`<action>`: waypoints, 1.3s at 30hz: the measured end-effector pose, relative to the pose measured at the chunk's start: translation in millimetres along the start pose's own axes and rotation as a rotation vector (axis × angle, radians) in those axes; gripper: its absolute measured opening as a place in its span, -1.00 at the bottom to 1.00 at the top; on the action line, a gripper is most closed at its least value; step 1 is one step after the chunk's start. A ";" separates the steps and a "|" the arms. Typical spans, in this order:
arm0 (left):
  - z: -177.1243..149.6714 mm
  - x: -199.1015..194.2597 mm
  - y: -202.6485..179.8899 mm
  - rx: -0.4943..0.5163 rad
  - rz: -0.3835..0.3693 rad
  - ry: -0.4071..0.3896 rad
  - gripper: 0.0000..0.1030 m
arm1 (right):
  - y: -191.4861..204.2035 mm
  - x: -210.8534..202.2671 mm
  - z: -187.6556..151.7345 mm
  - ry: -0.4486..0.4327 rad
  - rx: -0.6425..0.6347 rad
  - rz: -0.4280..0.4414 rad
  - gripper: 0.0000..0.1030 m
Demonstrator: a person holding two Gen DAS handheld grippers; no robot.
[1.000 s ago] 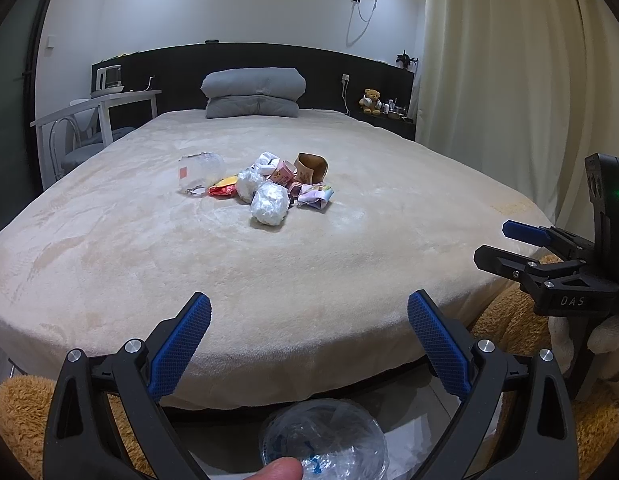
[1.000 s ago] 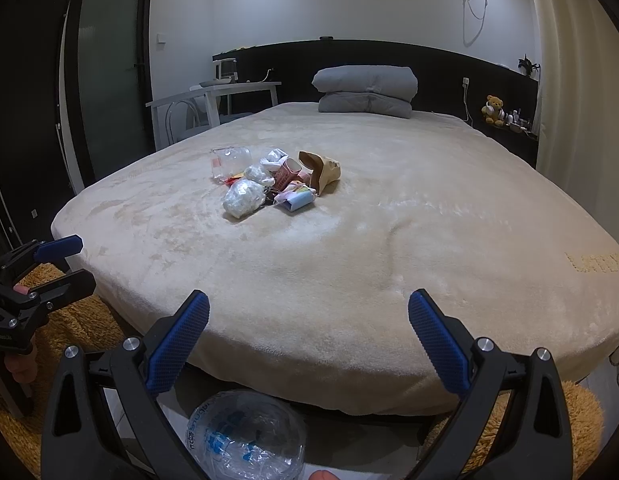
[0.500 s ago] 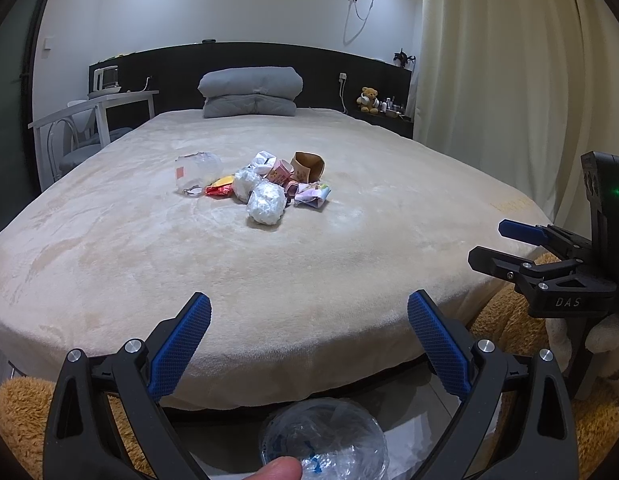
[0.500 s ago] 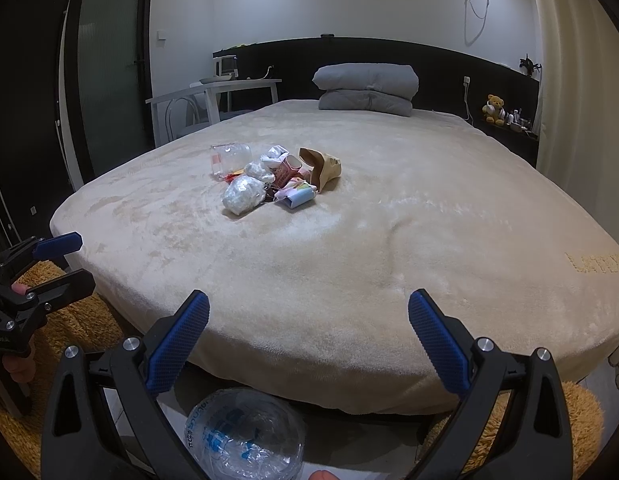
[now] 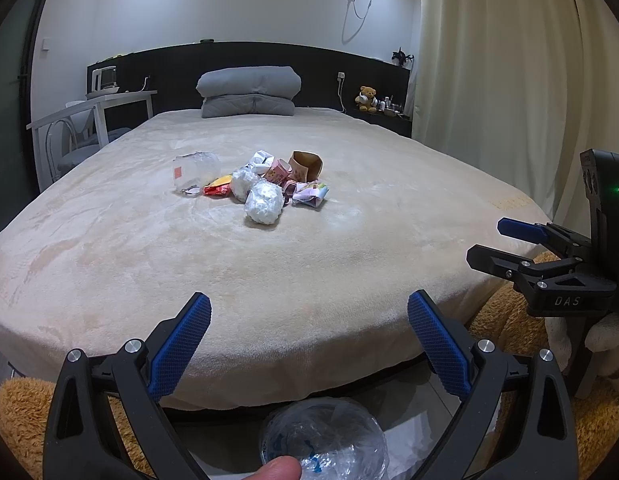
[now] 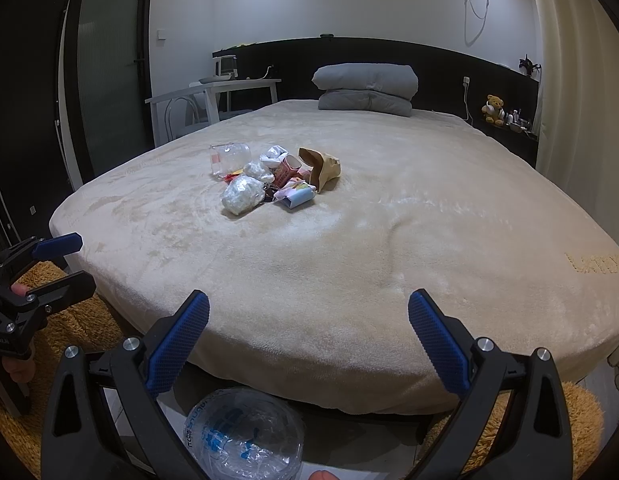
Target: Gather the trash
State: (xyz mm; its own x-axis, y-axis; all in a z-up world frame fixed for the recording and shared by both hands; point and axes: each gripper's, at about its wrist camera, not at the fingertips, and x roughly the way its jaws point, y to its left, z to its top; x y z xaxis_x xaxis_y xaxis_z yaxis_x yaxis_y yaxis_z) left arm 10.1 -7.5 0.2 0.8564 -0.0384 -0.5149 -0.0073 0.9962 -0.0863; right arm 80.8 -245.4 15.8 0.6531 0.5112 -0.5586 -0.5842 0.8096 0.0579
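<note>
A pile of trash lies on the beige bed (image 5: 309,264): a crumpled white plastic ball (image 5: 264,201), a clear plastic container (image 5: 195,171), a red wrapper (image 5: 217,190), a pink carton (image 5: 278,169), a brown paper bag (image 5: 306,164) and a pale wrapper (image 5: 310,194). The pile also shows in the right wrist view (image 6: 269,178). My left gripper (image 5: 309,332) is open and empty, short of the bed's near edge. My right gripper (image 6: 309,330) is open and empty, also short of the bed. Each gripper shows in the other's view, right (image 5: 505,246) and left (image 6: 65,258).
A crumpled clear plastic bag (image 6: 245,436) sits on the floor below the grippers. Grey pillows (image 5: 248,91) lie at the headboard. A white desk with chair (image 5: 89,120) stands left of the bed. Curtains (image 5: 509,80) hang right. Orange shaggy rugs (image 5: 25,412) flank the bed.
Both grippers have shifted very slightly; the view of the bed and pile is almost the same. The fingers stay open.
</note>
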 end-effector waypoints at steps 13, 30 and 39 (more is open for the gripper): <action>1.3 -0.4 -2.7 0.005 -0.010 -0.007 0.87 | -1.5 -0.8 -1.4 -0.007 0.003 -0.003 0.92; 28.2 16.2 31.9 -0.087 -0.040 0.009 0.87 | -31.0 21.8 36.6 -0.025 0.094 0.087 0.92; 76.9 65.5 78.8 -0.127 -0.007 0.003 0.87 | -44.6 95.9 84.6 0.017 0.061 0.110 0.92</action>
State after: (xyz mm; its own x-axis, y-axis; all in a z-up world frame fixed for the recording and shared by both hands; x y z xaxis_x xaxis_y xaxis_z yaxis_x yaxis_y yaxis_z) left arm 105.3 74.5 25.3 0.8549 -0.0462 -0.5168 -0.0663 0.9781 -0.1971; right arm 210.3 -208.0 29.7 0.5783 0.5934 -0.5599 -0.6210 0.7652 0.1696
